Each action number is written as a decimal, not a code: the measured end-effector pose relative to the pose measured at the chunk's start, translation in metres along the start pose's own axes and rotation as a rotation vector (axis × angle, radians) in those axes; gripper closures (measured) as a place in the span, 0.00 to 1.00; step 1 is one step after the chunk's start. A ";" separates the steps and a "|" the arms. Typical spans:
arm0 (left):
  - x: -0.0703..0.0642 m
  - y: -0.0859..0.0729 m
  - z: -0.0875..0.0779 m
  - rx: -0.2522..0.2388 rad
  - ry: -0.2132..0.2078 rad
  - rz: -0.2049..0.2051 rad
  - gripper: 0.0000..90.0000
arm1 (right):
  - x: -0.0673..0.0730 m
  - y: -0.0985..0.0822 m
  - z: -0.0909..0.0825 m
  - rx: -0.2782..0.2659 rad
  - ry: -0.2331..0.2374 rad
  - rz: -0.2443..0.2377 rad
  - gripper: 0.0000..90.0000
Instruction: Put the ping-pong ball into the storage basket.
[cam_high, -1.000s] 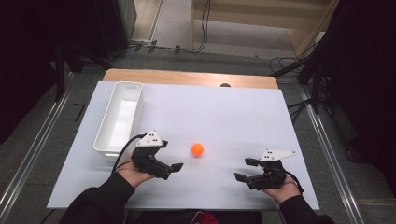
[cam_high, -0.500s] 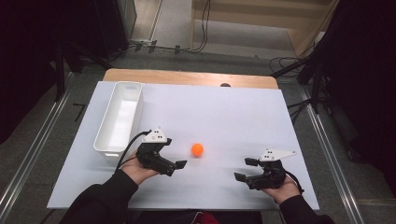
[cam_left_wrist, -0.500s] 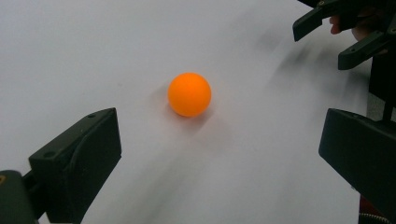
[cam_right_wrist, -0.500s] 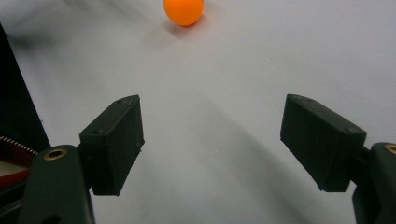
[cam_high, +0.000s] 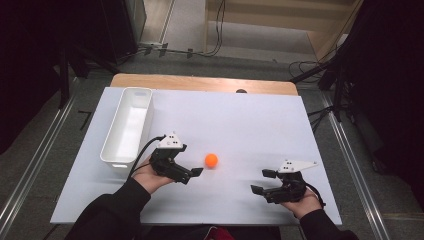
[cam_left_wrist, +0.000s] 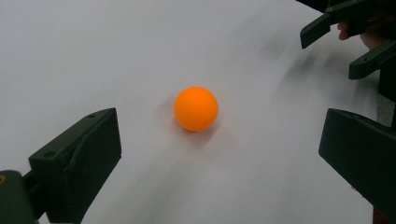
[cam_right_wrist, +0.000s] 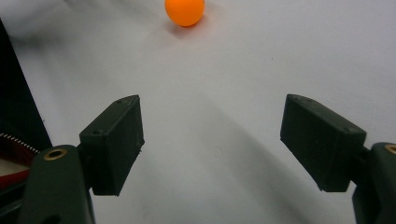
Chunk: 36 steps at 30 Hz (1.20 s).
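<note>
— So where's the ball (cam_high: 211, 160) right now?

— Sitting on the white surface (cam_high: 250, 125), roughly mid-way across, nearer the person's edge. Nothing touches it.

— And the left tool (cam_high: 196, 172)?

— Just beside the ball, pointing at it from the left. Its jaws are spread wide; in the left gripper view the ball (cam_left_wrist: 196, 108) lies ahead of them, between the two but not yet within them.

— The right one?

— The right tool (cam_high: 263, 181) rests low over the surface, well apart from the ball, held at the person's right. Its jaws are spread too, with nothing between them; in the right gripper view the ball (cam_right_wrist: 184, 11) is far off, up ahead.

— Anything else out there?

— A white bin (cam_high: 122, 150), long and narrow, stands at the left of the surface, near the left hand (cam_high: 150, 176).
</note>
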<state>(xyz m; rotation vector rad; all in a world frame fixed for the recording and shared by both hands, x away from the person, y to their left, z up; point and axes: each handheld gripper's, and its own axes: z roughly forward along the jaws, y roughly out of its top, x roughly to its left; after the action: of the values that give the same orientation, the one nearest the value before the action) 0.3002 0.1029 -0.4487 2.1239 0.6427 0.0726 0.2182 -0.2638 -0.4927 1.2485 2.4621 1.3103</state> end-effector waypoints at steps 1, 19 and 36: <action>0.000 0.001 0.001 -0.004 -0.001 0.000 0.00 | 0.000 0.000 0.000 0.001 0.001 -0.003 0.22; 0.000 0.015 0.017 -0.001 -0.022 0.009 0.00 | 0.000 0.000 0.000 0.001 0.000 -0.005 0.22; 0.002 0.021 0.030 0.011 -0.011 0.012 0.00 | -0.003 -0.001 -0.004 -0.006 -0.013 0.004 0.22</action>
<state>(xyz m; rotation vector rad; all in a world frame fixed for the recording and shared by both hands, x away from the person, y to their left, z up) 0.3194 0.0717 -0.4510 2.1376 0.6257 0.0643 0.2180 -0.2686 -0.4918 1.2574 2.4467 1.3055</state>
